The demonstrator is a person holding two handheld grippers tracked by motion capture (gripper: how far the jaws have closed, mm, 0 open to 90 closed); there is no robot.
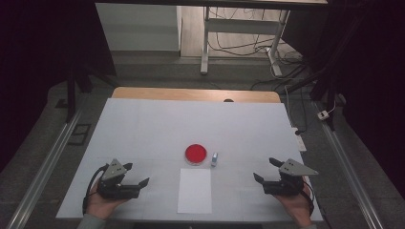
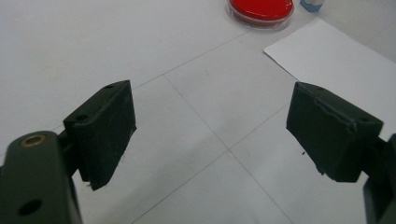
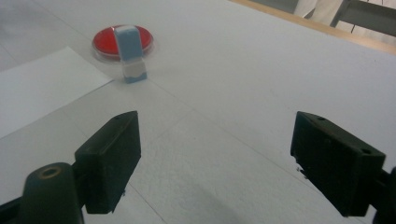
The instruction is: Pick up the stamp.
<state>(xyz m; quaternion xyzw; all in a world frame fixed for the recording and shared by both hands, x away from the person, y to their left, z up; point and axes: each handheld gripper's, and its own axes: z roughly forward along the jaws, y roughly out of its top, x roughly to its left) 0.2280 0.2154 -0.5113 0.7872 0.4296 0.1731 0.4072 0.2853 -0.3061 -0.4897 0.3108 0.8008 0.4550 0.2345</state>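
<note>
On the table's near edge your left gripper [image 1: 136, 175] and right gripper [image 1: 265, 171] rest wide open and empty, the red dish [image 1: 196, 153], small vial [image 1: 214, 159], probably capped, and paper sheet [image 1: 195, 191] untouched between them.

A white table [image 1: 143, 124] with a wooden far edge carries a round red dish [image 1: 196, 154], a small blue-and-white bottle [image 1: 214, 159] just beside it, and a white paper sheet [image 1: 195, 191], all ahead of both grippers' fingers.
</note>
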